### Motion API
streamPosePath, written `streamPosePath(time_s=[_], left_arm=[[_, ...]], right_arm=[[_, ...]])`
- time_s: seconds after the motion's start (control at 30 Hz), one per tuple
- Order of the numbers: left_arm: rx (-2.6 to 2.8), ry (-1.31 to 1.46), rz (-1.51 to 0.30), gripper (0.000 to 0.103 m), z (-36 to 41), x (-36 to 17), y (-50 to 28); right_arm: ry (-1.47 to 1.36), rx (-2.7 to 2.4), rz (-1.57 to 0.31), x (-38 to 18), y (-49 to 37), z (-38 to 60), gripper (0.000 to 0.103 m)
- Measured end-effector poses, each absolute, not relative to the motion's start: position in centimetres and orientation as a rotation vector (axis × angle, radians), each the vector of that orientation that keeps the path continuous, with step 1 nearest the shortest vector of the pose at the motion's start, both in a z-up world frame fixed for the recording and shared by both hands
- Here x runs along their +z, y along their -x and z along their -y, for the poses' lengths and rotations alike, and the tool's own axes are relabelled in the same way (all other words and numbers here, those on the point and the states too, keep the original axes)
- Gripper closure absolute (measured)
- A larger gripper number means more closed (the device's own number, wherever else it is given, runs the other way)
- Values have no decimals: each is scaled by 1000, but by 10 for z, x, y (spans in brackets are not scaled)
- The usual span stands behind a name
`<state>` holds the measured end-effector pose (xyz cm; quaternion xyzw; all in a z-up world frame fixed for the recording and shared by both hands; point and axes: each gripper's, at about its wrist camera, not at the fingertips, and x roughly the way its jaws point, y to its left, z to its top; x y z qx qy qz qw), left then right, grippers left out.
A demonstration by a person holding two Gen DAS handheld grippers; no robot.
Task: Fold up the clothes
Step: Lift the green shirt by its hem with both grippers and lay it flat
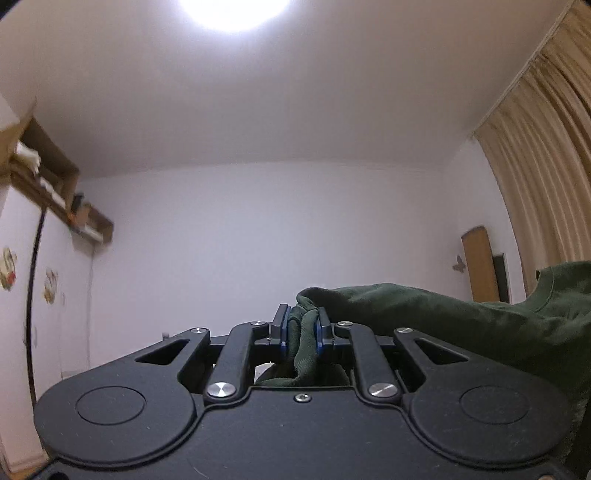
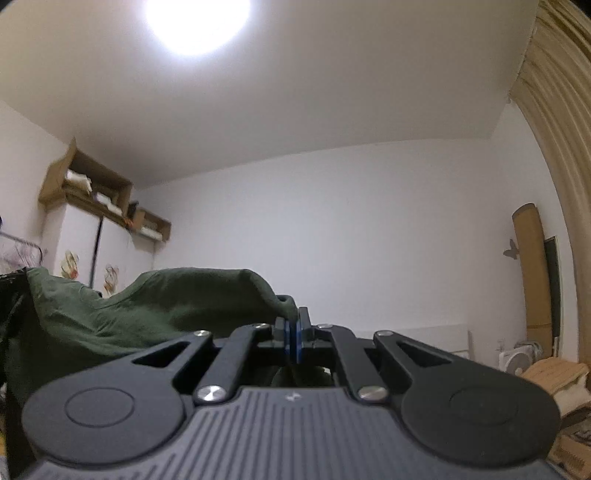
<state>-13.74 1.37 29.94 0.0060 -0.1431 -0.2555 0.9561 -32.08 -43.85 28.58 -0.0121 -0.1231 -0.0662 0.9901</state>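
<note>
Far left in the left wrist view: white wardrobe (image 1: pixel 22 280) with flower stickers, open cardboard boxes (image 1: pixel 44 177) stacked on top. Plain white back wall (image 1: pixel 258 240), white ceiling with a glaring round ceiling lamp (image 1: pixel 236 11). Centre, low: left hand-held gripper (image 1: pixel 301 325), blue pads clamped tight on a bunched fold of the dark green garment (image 1: pixel 443 317). Cloth stretching away rightward from that grip, ribbed collar rising at the far right edge. Behind it a butterfly wall decal (image 1: pixel 459 264), a leaning wooden board (image 1: pixel 480 266), then beige pleated curtains (image 1: pixel 546 166) along the right side.

Right wrist view, left to right: same wardrobe (image 2: pixel 85 251) and boxes (image 2: pixel 88 184), green garment (image 2: pixel 147 302) draped in from the left, its edge pinched thin between the nearly closed pads of the right hand-held gripper (image 2: pixel 294 330). Further right the board (image 2: pixel 532 266), a small white fan (image 2: pixel 513 360) low down, folded beige cloth (image 2: pixel 557 373), curtains (image 2: pixel 565 110).

Garment hanging in the air between both grippers; no supporting surface visible under it.
</note>
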Motion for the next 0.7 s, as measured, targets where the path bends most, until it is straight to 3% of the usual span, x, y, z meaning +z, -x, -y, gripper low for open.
streamPosePath(time_s=[0.2,0.57,0.67,0.7], left_arm=[[-527,-14,57,90,42,222,49],[-452,-80,-310,89,155,56,-112],[-414,-106,-432,78,138,13,-133],[-396,-117,-470,66,135,-1,-140]], right_arm=[[43,-192,55,240,237,460,100],[67,-396,-215,61,30,515,98],[10,-421,-357,12,-9,521,94],[-18,-427,-400,-2,-16,523,87]])
